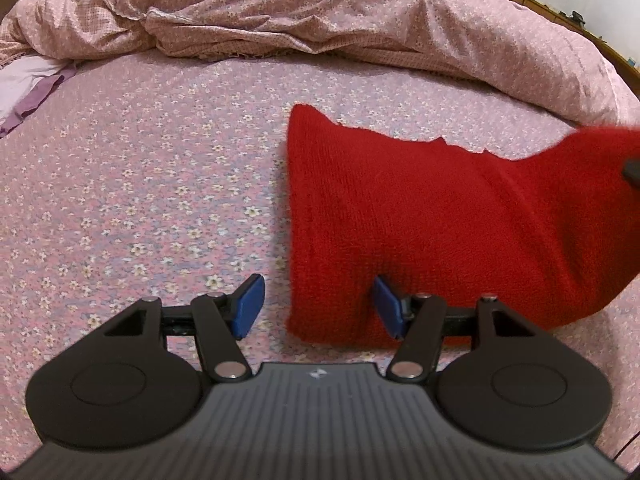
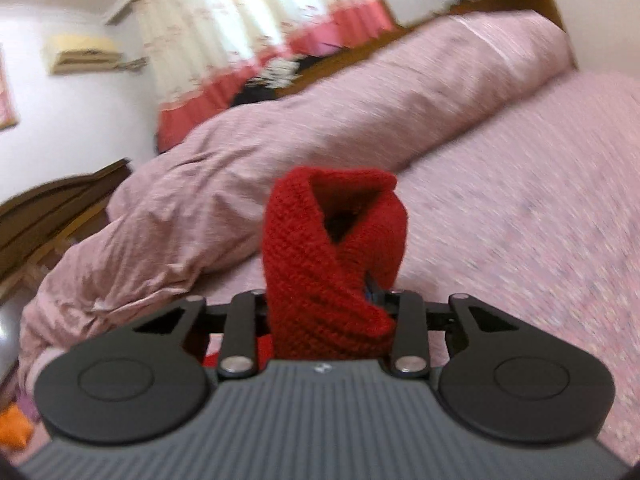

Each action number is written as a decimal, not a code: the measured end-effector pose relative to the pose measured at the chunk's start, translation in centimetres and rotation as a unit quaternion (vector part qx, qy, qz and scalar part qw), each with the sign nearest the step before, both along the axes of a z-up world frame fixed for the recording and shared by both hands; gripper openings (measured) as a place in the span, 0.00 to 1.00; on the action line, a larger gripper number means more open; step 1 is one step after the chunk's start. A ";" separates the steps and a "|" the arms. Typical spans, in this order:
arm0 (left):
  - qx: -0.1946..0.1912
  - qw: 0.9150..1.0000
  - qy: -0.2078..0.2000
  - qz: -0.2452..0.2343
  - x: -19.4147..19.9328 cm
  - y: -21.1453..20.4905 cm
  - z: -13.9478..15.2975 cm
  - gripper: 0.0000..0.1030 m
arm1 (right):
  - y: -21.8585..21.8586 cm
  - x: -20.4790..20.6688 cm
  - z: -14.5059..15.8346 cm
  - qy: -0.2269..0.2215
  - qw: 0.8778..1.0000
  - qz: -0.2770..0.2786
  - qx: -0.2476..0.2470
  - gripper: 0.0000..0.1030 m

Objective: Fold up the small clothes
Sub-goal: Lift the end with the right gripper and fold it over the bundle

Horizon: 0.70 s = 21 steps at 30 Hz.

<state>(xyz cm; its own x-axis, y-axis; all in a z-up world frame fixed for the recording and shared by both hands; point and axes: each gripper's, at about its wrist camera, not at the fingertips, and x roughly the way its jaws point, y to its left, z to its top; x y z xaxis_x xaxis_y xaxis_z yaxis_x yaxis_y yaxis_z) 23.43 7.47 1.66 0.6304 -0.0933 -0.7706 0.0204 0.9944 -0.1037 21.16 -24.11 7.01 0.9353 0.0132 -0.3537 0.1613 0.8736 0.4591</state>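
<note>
Room: I see a bedroom; the bed wears a pink flowered sheet, with a rumpled duvet heaped along its far side.
Garment: the red knit lies on the sheet on my side of the duvet, its left part flat, its right end raised off the bed.
Left tool: fingers apart and gripping nothing; its right blue pad sits on the knit's near left corner, the left pad over bare sheet.
Right tool: clamped on a bunched fold of the knit, carried above the sheet.
Key relation: the knit's long axis runs left to right, from my left tool towards the raised end in my right.
Next, I judge: carry the raised end leftwards over the flat part while the left corner stays pinned.
</note>
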 end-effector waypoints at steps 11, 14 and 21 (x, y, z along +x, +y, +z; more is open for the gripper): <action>-0.047 0.998 0.010 0.031 -1.1 4.7 -0.1 0.64 | 11.8 2.7 3.9 -0.053 0.982 0.114 -0.142 0.33; -0.062 0.997 0.011 0.037 -1.5 5.9 0.1 0.64 | 15.4 3.0 3.8 -0.062 0.971 0.148 -0.175 0.33; -0.055 0.997 0.005 0.063 -2.2 8.8 0.2 0.64 | 22.9 3.0 0.4 -0.039 0.940 0.236 -0.244 0.33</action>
